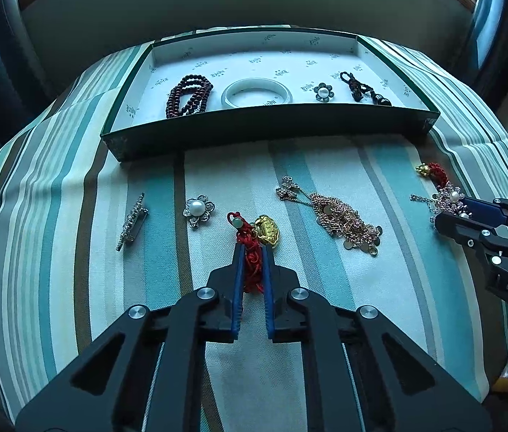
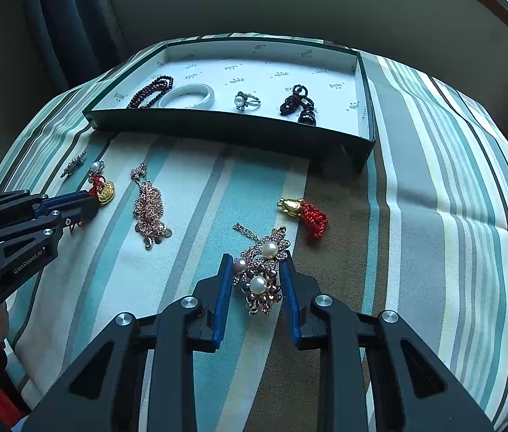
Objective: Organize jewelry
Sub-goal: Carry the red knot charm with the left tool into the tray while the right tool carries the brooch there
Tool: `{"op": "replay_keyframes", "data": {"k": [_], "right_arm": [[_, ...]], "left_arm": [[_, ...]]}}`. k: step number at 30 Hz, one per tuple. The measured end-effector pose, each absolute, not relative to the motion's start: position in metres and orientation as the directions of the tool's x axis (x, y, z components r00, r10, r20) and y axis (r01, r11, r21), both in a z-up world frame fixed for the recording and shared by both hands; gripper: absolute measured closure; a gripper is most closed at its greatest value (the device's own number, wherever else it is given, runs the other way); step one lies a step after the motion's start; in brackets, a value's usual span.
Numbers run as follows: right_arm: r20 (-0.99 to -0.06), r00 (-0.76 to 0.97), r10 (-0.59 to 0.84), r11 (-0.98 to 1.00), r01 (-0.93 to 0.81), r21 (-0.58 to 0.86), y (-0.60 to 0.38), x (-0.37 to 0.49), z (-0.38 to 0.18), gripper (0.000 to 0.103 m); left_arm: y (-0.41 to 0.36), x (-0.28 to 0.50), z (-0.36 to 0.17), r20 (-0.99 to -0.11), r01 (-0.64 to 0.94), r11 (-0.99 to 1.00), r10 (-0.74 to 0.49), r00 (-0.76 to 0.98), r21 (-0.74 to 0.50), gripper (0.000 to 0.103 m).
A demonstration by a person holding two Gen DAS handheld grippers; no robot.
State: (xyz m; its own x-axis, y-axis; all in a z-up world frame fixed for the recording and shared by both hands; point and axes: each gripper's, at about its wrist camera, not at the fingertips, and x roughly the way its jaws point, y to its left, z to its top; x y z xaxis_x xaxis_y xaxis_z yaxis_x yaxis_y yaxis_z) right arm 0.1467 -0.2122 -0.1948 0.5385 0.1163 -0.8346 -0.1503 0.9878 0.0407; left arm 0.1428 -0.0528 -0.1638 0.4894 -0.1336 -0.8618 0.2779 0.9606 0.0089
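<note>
My left gripper (image 1: 252,252) is shut on the red cord (image 1: 252,261) of a gold lock charm (image 1: 267,230) that lies on the striped cloth; it also shows in the right wrist view (image 2: 104,191). My right gripper (image 2: 255,264) stands around a pearl flower brooch (image 2: 261,273), with both fingers close beside it and the jaws still apart. A green box (image 1: 272,126) with a white lining holds a dark bead bracelet (image 1: 189,95), a white bangle (image 1: 256,93), a pearl ring (image 1: 324,92) and a dark knotted charm (image 1: 360,88).
On the cloth lie a bar brooch (image 1: 132,221), a pearl flower ring (image 1: 198,210), a rose-gold chain pile (image 1: 344,221) with a bow charm (image 1: 288,188), and a second gold charm with red cord (image 2: 304,214). The table edge curves away on both sides.
</note>
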Motion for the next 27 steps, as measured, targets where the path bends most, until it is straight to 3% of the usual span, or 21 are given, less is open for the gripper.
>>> {"op": "replay_keyframes", "data": {"k": [27], "right_arm": [[-0.805, 0.582, 0.116, 0.988, -0.153, 0.031, -0.208, 0.142, -0.178, 0.076]], "left_arm": [[-0.043, 0.135, -0.129, -0.813, 0.28, 0.96, -0.159, 0.56, 0.005, 0.094]]}}
